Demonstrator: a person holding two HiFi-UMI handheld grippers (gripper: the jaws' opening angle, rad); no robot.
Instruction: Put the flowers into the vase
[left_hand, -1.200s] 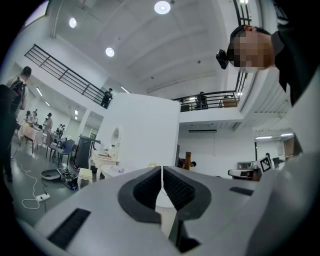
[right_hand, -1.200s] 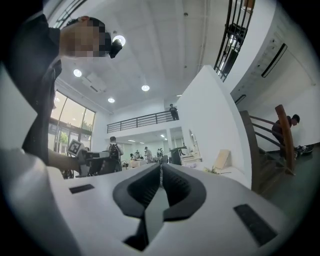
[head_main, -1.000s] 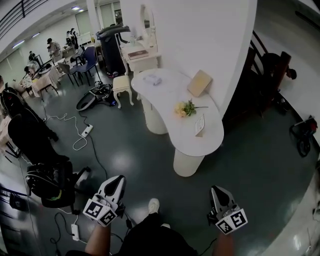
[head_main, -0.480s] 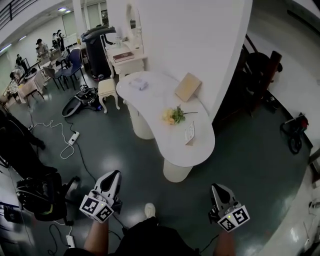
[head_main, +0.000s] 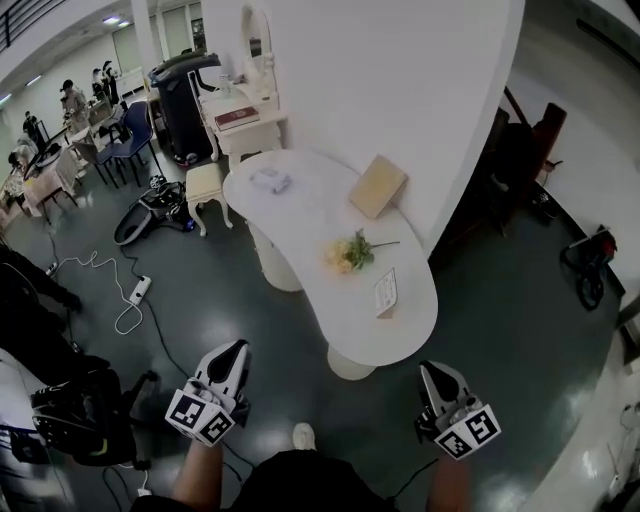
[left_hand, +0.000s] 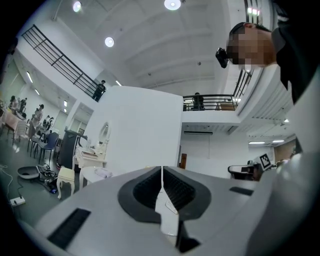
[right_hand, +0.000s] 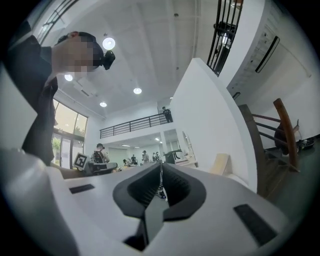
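White curved table (head_main: 300, 215) fills the head view, with the yellow flowers (head_main: 348, 253) lying on it near a small card (head_main: 385, 293). No vase shows (it may be out of frame). The left gripper (head_main: 234, 352) and right gripper (head_main: 433, 374) hang well short of the table.

Left gripper view: jaws pressed together, nothing between them.

Right gripper view: likewise closed and empty.

Approaching well likely means opening one pair early and taking the stems, not the blooms.
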